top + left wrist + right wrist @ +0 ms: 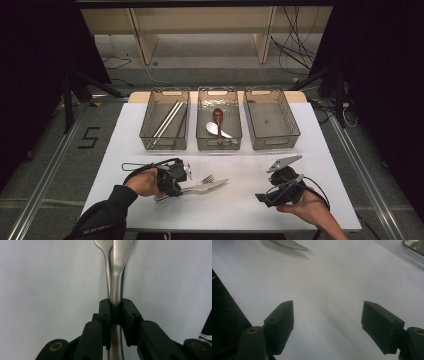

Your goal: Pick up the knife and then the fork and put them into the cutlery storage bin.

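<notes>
I've got the left gripper clamped on two stacked metal handles: a fork and a knife, both polished steel, smooth and glossy. In the left gripper view the handles run straight up the centre of the frame between the black pads, one lying on the other, flaring out at the top edge. In the high view they sit lower centre-left of the frame, heads pointing right from my left hand, flat on the matte white table. My right gripper is lower right in the high view, jaws wide apart over bare table; the knife's serrated tip shows at the top left of its own view. Across the middle of the high view stand three translucent grey ribbed bins: left bin holds chopsticks, middle bin holds a red-brown spoon and a white spoon, right bin sits beside it. All well apart from both grippers.
</notes>
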A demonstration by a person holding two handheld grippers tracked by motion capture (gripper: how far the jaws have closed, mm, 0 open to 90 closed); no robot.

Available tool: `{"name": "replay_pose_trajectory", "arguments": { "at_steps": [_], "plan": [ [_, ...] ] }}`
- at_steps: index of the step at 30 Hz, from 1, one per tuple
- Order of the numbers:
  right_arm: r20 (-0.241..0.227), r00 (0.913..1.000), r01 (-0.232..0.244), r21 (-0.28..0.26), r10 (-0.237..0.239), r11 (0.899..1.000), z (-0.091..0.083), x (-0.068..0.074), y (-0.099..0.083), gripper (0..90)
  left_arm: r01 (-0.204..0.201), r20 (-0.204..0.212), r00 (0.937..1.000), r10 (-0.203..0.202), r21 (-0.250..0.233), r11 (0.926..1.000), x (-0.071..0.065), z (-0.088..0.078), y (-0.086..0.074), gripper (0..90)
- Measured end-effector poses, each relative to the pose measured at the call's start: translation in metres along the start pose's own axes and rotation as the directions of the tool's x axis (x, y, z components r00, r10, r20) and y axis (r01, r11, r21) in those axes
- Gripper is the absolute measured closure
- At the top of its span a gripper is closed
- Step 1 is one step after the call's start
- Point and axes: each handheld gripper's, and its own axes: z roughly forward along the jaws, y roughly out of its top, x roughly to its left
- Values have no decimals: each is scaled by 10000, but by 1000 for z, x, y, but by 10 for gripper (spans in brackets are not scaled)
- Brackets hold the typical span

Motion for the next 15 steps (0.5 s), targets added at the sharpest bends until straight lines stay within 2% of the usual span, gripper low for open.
{"name": "replay_pose_trajectory", "arguments": {
  "at_steps": [7, 9, 15],
  "plan": [
    [-12, 10000, -11, -2, 11, 10000, 0, 0, 0, 272, 100, -230, 9997, -106, -282, 9996, -4, -8, 4, 785],
    [-29, 10000, -25, -11, 25, 10000, 0, 0, 0, 272, 317, -177, 9993, -326, -496, 9983, -5, -10, 5, 785],
    [-117, 9999, 48, -278, -51, 9996, -4, 2, 2, 271, -78, -181, 9998, 66, -663, 9978, -16, -18, 12, 785]
  ]
}}
